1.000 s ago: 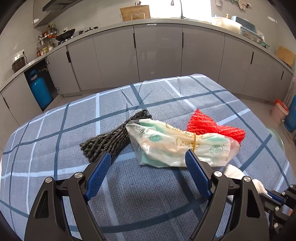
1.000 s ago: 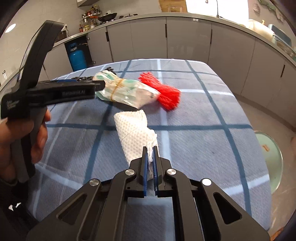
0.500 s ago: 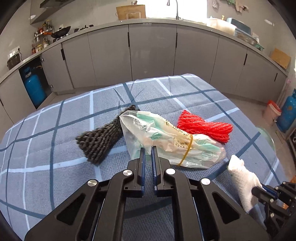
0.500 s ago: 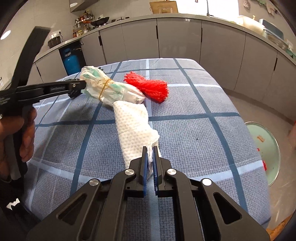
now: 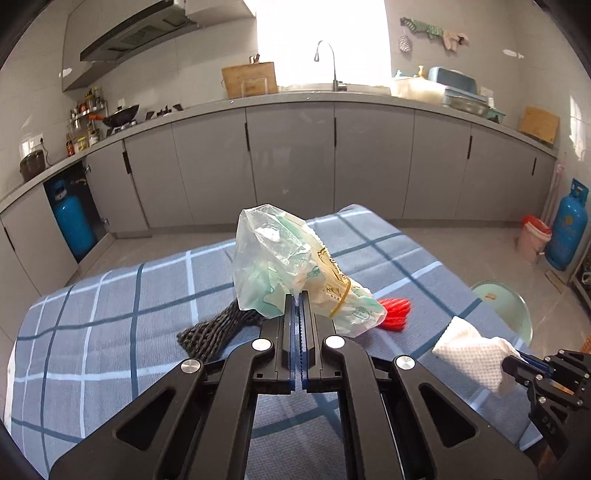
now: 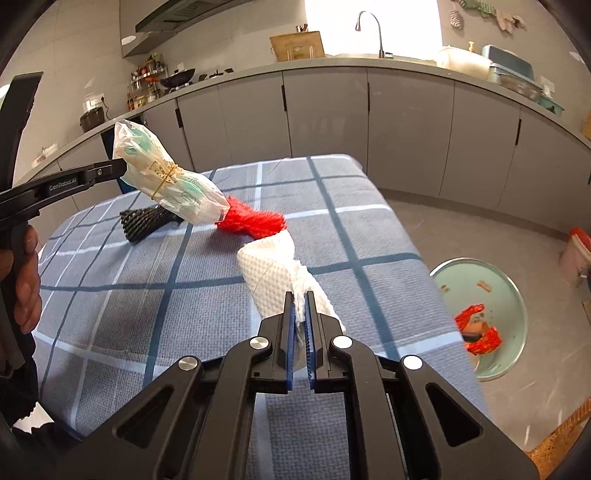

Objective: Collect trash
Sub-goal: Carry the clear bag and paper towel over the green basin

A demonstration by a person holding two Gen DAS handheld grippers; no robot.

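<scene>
Plastic bag (image 5: 291, 266) (banded) pinched in left tongs (image 5: 299, 295), angled downward; right tongs (image 6: 300, 295) clamp paper towel (image 6: 277, 273).

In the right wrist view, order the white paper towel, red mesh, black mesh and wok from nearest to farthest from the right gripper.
1. White paper towel, pinched in the right gripper.
2. Red mesh, mid-table behind it.
3. Black mesh, far left on the table.
4. Wok, on the back counter.

We are in a home kitchen: grey cabinets (image 5: 291, 162) run under a long curved counter (image 5: 332, 96) with a sink tap (image 5: 328, 62) at a bright window. We also see a wok (image 5: 122, 117) on the stove, a range hood (image 5: 136, 33), spice jars (image 5: 79, 129) and blue gas cylinders (image 5: 567, 225).
</scene>
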